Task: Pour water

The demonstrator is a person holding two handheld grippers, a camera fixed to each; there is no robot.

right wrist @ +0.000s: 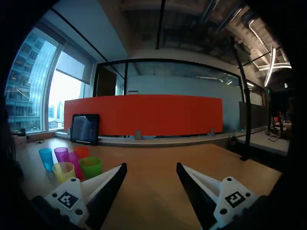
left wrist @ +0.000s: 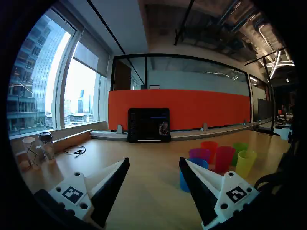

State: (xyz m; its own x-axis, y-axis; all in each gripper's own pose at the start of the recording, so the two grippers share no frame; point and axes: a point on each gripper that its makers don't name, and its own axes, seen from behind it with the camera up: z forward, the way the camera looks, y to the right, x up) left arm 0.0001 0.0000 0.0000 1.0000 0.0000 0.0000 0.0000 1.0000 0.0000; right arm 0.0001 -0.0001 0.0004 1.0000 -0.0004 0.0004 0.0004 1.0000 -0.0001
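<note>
Since your left gripper and right gripper both gape empty and the coloured plastic cups stand untouched lower right in the left gripper view, the pouring looks wholly ahead.

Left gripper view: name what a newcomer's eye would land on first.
The bright orange partition along the far edge of the wooden table grabs attention first, with a dark tablet standing in front of it. Next come the coloured plastic cups clustered at the right, just beyond the open left tool.
</note>
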